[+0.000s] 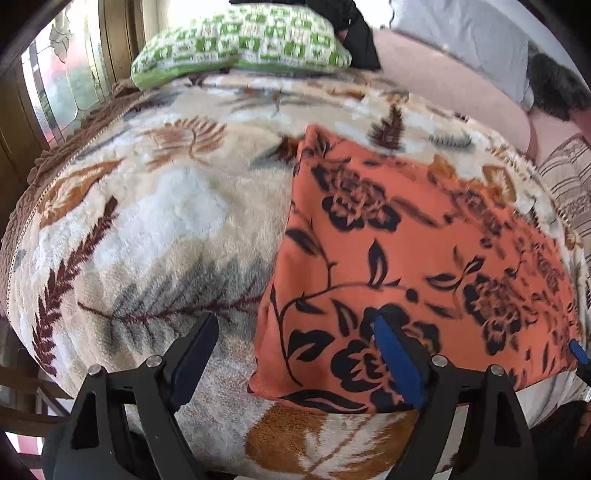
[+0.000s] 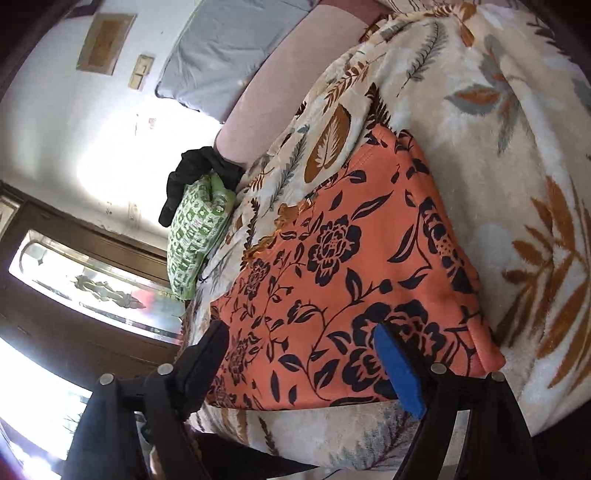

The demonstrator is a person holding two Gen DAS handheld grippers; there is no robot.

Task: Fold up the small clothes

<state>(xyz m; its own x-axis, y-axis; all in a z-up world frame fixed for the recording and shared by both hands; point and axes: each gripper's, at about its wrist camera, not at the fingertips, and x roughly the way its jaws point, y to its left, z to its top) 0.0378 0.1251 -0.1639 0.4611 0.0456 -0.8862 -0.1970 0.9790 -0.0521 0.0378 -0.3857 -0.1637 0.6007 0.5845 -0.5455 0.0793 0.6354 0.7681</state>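
An orange garment with a black flower print [image 1: 399,258] lies flat on a leaf-patterned fleece blanket [image 1: 155,221]. It looks folded into a rough rectangle. My left gripper [image 1: 295,343] hangs open over its near left corner, one finger above the blanket, the blue-padded one above the cloth, nothing between them. In the right wrist view the same garment [image 2: 351,277] lies ahead. My right gripper [image 2: 303,350] stands open over its near edge and grips nothing. A blue fingertip of the right gripper [image 1: 578,350] shows at the right edge of the left wrist view.
A green and white patterned pillow [image 1: 240,40] lies at the far end of the bed, with a black cloth [image 1: 354,33] beside it. Grey and pink cushions [image 1: 461,48] line the far right. A striped fabric [image 1: 569,184] lies at the right. A glass-panelled wooden door [image 2: 92,284] stands beyond the bed.
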